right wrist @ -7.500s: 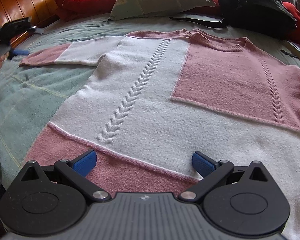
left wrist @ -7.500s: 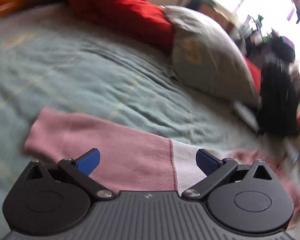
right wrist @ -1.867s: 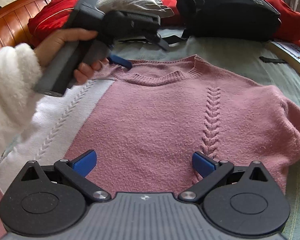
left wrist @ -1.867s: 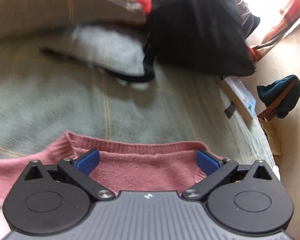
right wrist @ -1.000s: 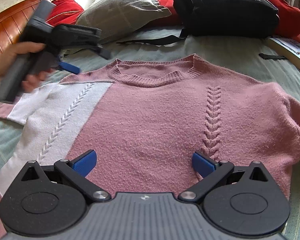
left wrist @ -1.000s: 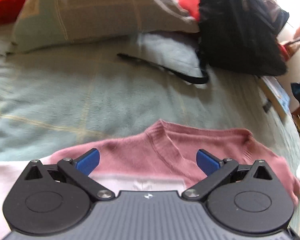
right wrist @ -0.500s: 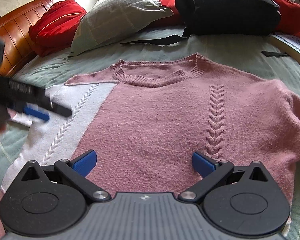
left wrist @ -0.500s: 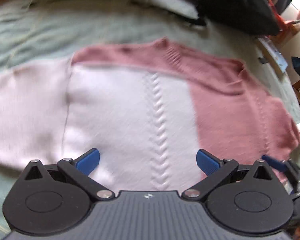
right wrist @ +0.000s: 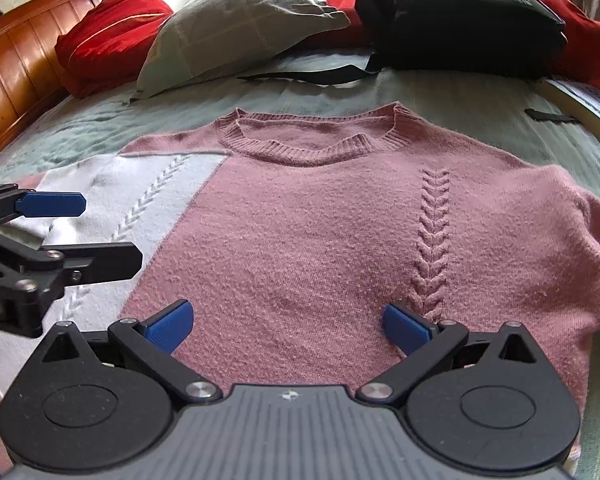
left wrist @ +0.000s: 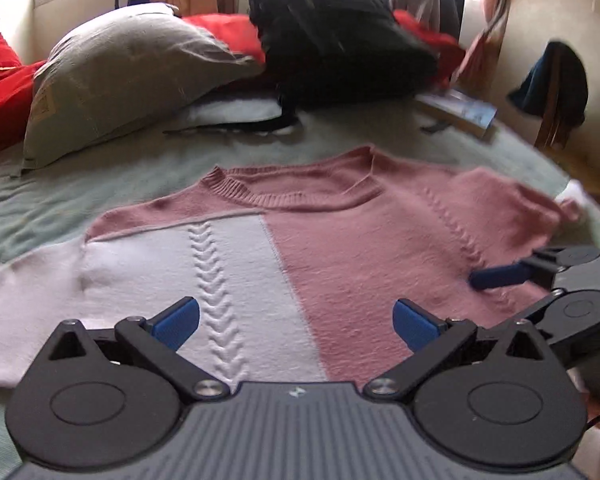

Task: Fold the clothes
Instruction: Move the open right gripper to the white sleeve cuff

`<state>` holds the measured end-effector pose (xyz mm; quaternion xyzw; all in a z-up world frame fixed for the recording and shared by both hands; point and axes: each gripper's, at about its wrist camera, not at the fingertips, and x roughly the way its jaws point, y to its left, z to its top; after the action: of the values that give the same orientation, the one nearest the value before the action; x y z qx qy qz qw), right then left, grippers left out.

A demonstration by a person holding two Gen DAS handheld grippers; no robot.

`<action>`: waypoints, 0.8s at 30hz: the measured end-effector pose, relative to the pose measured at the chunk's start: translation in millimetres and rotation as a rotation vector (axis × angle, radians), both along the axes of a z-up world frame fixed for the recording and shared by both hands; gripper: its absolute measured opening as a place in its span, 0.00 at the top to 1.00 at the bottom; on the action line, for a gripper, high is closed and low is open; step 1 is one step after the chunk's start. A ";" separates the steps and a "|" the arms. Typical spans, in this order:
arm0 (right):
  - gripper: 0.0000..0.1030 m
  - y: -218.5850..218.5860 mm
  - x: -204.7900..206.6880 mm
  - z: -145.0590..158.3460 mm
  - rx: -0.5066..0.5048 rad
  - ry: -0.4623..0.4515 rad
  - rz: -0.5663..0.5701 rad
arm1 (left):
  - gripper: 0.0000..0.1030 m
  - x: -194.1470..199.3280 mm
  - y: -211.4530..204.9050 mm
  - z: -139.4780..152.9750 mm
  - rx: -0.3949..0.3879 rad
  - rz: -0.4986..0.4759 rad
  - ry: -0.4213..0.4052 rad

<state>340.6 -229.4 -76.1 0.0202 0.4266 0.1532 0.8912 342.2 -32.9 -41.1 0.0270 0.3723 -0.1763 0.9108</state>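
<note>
A pink and white knit sweater (left wrist: 340, 240) lies flat, front up, on the green bedspread (left wrist: 60, 208), collar toward the pillows. My left gripper (left wrist: 296, 324) hovers open over the lower white panel beside the cable stitch, holding nothing. My right gripper (right wrist: 287, 326) hovers open over the pink front (right wrist: 320, 232), near its cable stitch, also holding nothing. The two grippers are side by side: the right gripper's blue finger (left wrist: 500, 276) shows at the right edge of the left wrist view, and the left gripper's blue finger (right wrist: 50, 205) shows at the left edge of the right wrist view.
At the head of the bed sit a grey pillow (right wrist: 240, 20), red pillows (right wrist: 112, 28) and a black backpack (right wrist: 460, 12) with a strap trailing toward the collar. A book (right wrist: 584, 108) lies at the right edge. A wooden headboard (right wrist: 12, 72) is on the left.
My left gripper has drawn back from the collar and left shoulder to the near side, and now hangs beside the right gripper. The sweater lies as before.
</note>
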 end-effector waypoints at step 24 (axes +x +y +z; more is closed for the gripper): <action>0.00 -53.9 144.2 -5.7 -0.049 0.064 -0.277 | 0.01 -19.7 51.3 -19.4 -0.018 0.040 -0.038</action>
<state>484.8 -283.3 -81.9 0.0621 0.4516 0.0177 0.8899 322.6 18.5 -60.5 0.0146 0.3539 -0.1611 0.9212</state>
